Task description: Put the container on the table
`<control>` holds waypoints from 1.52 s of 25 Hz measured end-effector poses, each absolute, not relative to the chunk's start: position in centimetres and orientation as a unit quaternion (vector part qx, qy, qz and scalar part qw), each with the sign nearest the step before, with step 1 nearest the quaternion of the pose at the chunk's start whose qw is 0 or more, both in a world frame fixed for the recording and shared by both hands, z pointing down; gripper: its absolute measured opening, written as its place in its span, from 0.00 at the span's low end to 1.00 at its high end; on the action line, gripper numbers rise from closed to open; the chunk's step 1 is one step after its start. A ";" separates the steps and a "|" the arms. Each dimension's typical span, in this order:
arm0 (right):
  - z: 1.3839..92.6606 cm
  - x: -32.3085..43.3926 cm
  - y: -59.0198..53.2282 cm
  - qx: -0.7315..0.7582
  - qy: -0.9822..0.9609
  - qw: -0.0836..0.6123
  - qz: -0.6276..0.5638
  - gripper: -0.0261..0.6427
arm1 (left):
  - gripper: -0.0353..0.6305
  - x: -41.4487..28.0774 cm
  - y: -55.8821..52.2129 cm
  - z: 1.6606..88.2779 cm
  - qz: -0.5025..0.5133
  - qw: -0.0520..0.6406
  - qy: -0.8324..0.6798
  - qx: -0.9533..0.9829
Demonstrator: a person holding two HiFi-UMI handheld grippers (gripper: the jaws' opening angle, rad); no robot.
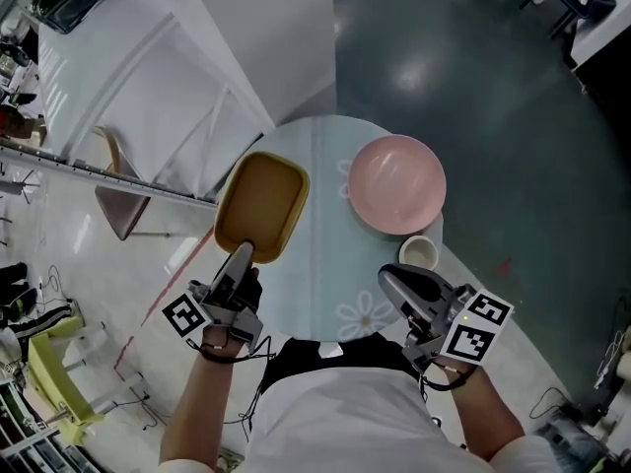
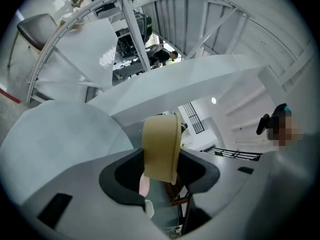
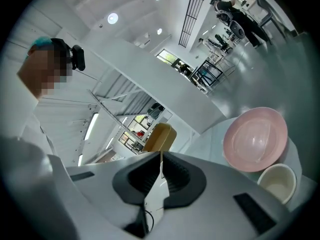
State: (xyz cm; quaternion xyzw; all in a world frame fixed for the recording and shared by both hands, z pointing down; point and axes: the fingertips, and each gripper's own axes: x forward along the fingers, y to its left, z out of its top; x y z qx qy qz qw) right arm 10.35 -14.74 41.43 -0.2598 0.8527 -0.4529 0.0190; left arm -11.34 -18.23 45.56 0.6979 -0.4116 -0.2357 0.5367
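A mustard-yellow rectangular container [image 1: 261,205] hangs over the left part of the round pale table [image 1: 315,299], and part of it juts past the table's edge. My left gripper [image 1: 242,254] is shut on its near rim. In the left gripper view the container [image 2: 161,146] stands edge-on between the jaws of my left gripper [image 2: 161,173]. My right gripper [image 1: 394,279] hovers over the table's near right side, shut with nothing in it. In the right gripper view the jaws of my right gripper [image 3: 161,171] meet, with the container [image 3: 160,137] beyond them.
A pink bowl [image 1: 396,183] sits on the table's far right, with a small cream cup [image 1: 418,253] just in front of it, close to my right gripper. A chair [image 1: 123,205] and a white railing [image 1: 108,175] stand to the left. Dark floor lies to the right.
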 end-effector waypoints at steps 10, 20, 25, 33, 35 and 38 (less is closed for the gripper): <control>44.8 9.7 -15.2 -0.275 0.832 0.007 -0.482 0.08 | 0.37 -9.7 -22.4 51.7 -0.190 0.566 -0.392 0.700; 46.8 9.0 -15.0 -0.297 0.815 -0.006 -0.498 0.08 | 0.37 -10.1 -25.4 59.1 -0.151 0.605 -0.393 0.676; 47.5 9.3 -15.0 -0.302 0.809 -0.011 -0.504 0.08 | 0.37 -10.4 -26.0 61.6 -0.107 0.602 -0.404 0.680; 48.0 9.3 -14.8 -0.300 0.804 -0.014 -0.514 0.08 | 0.37 -9.5 -26.8 62.7 -0.134 0.623 -0.387 0.667; 48.3 9.6 -14.8 -0.301 0.801 -0.013 -0.517 0.08 | 0.37 -9.5 -27.1 63.3 -0.127 0.623 -0.392 0.665; 48.4 9.8 -14.9 -0.303 0.799 -0.011 -0.519 0.08 | 0.37 -9.8 -27.1 64.3 -0.111 0.629 -0.409 0.652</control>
